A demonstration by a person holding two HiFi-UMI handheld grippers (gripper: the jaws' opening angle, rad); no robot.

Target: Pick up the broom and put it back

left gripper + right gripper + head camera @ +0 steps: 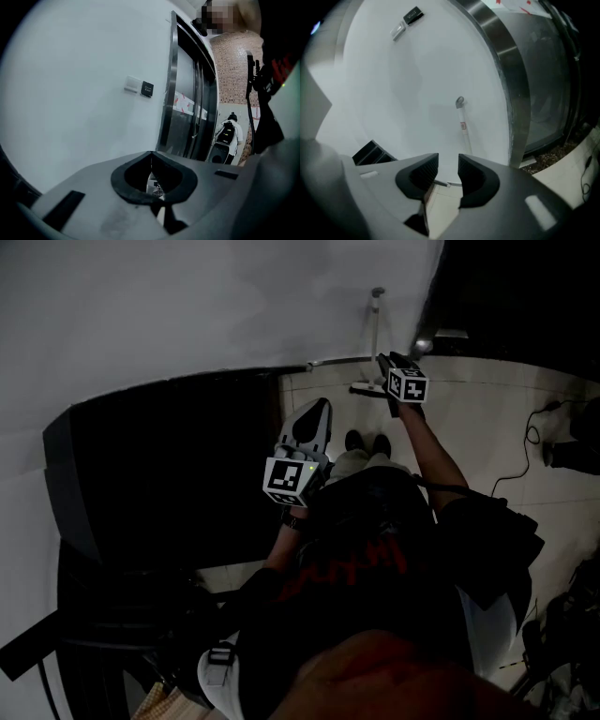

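— White handle, grey cap. That's the broom (463,126), standing upright against the pale wall (417,84), centre of the right gripper view, just above the jaws.
— And the right gripper (448,161)?
— Its fingers are parted with a clear gap, and only floor tile (440,206) shows through. There's nothing in them, and the broom is out ahead, not between them.
— From above?
— In the head view, top middle, there's the same broom (376,320) against the wall. The right gripper (384,364) is out on a stretched arm, pointing at the foot of the handle. It's too dim up there to say whether the two touch.
— The left one?
— The left gripper (151,154), in its own view, has its fingers pressed tip to tip, pinching nothing. In the head view the left gripper (319,409) is mid-frame, left of the person's shoes (354,440), apart from the broom.
— What's it facing?
— A steel door frame (171,93) runs up the middle, with a wall switch (139,86) to its left. There's a brick wall (232,65) upper right and, lower right, a person in a white top (230,133) carrying a dark backpack.
— Is the frame in the right gripper view too?
— Yes, the door frame (506,84) curves down the right half, right of the broom. The switch (405,21) is upper left.
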